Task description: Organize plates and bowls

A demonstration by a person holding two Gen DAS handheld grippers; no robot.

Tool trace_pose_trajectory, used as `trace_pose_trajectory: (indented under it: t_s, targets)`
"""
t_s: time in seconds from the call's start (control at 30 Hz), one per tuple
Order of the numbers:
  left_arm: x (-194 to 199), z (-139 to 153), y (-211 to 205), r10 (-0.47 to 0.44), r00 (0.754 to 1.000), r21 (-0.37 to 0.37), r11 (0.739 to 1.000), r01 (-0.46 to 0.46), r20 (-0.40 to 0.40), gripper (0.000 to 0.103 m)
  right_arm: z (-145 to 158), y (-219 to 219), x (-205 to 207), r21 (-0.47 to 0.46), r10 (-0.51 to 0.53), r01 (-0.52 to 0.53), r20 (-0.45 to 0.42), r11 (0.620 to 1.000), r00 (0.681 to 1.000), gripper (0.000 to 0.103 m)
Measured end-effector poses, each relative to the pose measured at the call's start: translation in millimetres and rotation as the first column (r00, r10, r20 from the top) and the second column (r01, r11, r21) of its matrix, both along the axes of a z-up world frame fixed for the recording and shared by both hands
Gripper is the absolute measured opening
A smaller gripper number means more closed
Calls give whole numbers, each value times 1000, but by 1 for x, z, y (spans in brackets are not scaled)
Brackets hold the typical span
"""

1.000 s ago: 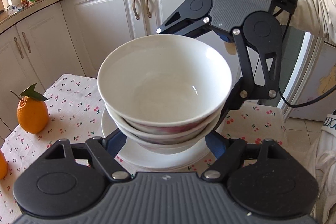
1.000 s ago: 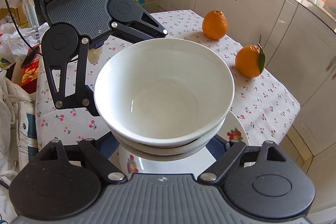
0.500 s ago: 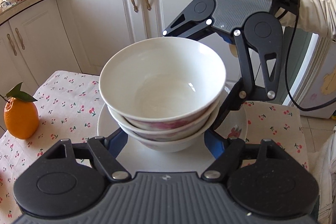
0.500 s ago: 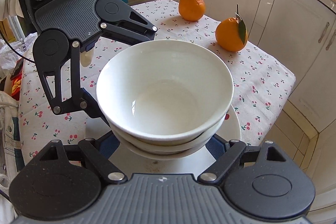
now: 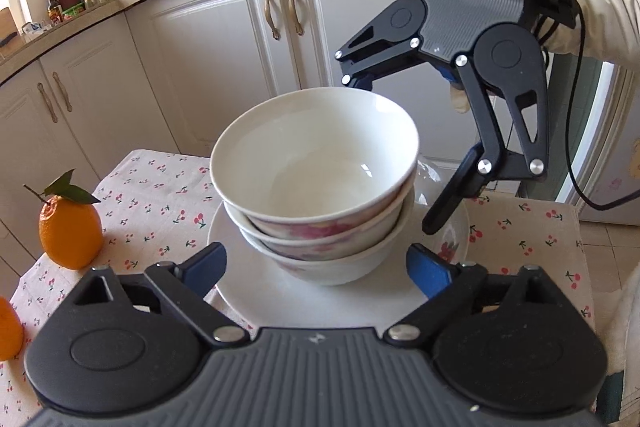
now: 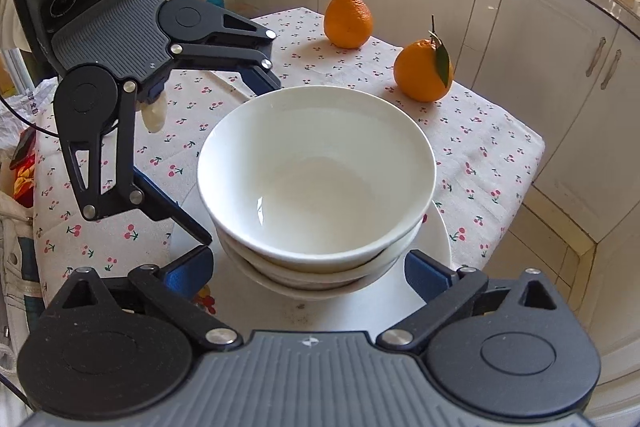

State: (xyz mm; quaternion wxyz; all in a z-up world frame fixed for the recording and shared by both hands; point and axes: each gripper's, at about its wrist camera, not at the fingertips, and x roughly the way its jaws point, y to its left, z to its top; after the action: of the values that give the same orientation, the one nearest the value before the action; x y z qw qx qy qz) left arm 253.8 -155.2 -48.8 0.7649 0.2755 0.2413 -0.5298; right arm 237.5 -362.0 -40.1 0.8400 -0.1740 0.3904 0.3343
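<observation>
A stack of three white bowls [image 5: 316,163], the lower ones with pink flowers, stands on a white plate [image 5: 280,295] on the cherry-print tablecloth. My left gripper [image 5: 318,267] straddles the near side of the stack low down. Its jaws are opening and its blue pads [image 5: 208,263] stand off the bowls. My right gripper [image 5: 394,147] faces it from the far side. In the right wrist view the bowls [image 6: 316,179] sit on the plate [image 6: 438,235] between the right gripper's [image 6: 308,269] opening jaws, untouched. The left gripper [image 6: 232,159] flanks the stack's left side.
Two oranges [image 6: 348,21] [image 6: 422,73] lie on the far part of the small table [image 6: 480,147]; one with a leaf [image 5: 70,231] is left of the plate. White kitchen cabinets [image 5: 224,67] stand close behind. A person's sleeve [image 5: 600,19] is at the right.
Both grippers' jaws have spread away from the sides of the bowl stack, letting it go. The stack rests on the plate, and both views have drawn back a little.
</observation>
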Motion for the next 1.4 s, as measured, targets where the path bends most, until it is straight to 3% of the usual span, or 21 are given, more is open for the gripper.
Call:
trace_pose_trajectory:
  t_s: [0.17, 0.27, 0.33, 0.5, 0.57, 0.67, 0.73, 0.83, 0.97, 1.4]
  targets:
    - [-31, 13, 28, 124, 991, -99, 988, -118, 58, 102, 11, 11, -29, -40, -102, 103, 29, 994, 994, 103]
    - [-54, 21, 46, 266, 959, -200, 949, -244, 94, 103, 18, 21, -49, -51, -206, 208, 46, 977, 977, 103]
    - [-63, 28, 55, 344, 938, -218, 919, -328, 40, 103, 22, 29, -61, -49, -311, 314, 58, 948, 949, 103]
    - [-91, 43, 72, 531, 847, -254, 815, -520, -30, 102, 31, 44, -91, 16, -571, 571, 65, 821, 818, 103]
    - [-102, 50, 79, 605, 795, -247, 765, -595, -43, 102, 34, 48, -102, 59, -664, 661, 57, 748, 746, 103]
    - [-115, 58, 85, 693, 718, -240, 688, -685, -65, 102, 40, 61, -120, 90, -749, 744, 86, 663, 657, 103]
    - [-122, 62, 90, 731, 678, -231, 648, -726, -80, 102, 46, 70, -132, 120, -774, 765, 100, 633, 625, 103]
    - [-130, 63, 97, 764, 637, -226, 605, -763, -105, 102, 56, 85, -148, 160, -781, 765, 122, 624, 612, 103]
    - [-138, 66, 105, 782, 609, -239, 571, -785, -129, 102, 64, 101, -162, 154, -777, 764, 195, 627, 598, 103]
    - [-157, 68, 107, 821, 564, -257, 528, -809, -91, 102, 63, 116, -170, 164, -767, 752, 211, 639, 606, 103]
